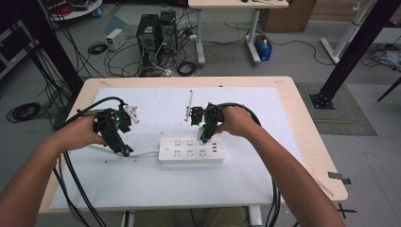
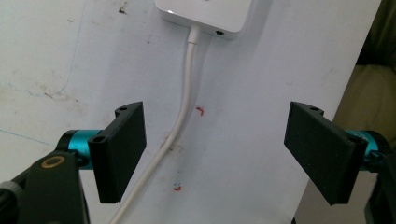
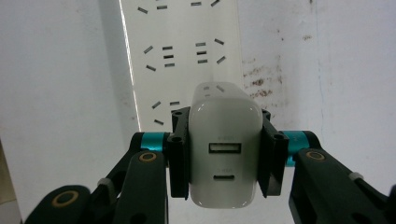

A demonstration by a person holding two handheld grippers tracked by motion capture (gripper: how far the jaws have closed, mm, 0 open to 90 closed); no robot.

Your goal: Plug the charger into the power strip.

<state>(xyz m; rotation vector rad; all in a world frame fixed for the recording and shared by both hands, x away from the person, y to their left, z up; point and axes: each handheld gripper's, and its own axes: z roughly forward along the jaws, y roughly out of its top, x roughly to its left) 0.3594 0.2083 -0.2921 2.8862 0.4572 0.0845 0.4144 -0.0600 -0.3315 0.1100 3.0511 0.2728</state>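
Steadying first on the left: left gripper (image 1: pixel 124 150) hovering with jaws apart, straddling the white cord (image 2: pixel 187 93) without pinching it, just off the left end of the power strip (image 1: pixel 191 149). Worth pressing down or bracing near that end, so the strip is not sliding while the plug is going in.

Moving right: right gripper (image 3: pixel 226 154) clamped on the white USB charger (image 3: pixel 225 154), pads pressing both flat sides, ports facing the camera, prongs hidden underneath. Probably lining up over a socket row; best keeping the charger square to the strip, checking the prongs against the slots (image 3: pixel 161 56), then pushing straight down rather than rocking.

Charger sitting between the right jaws, above the strip's right part; strip lying flat on the white table (image 1: pixel 142 189), between the two grippers.
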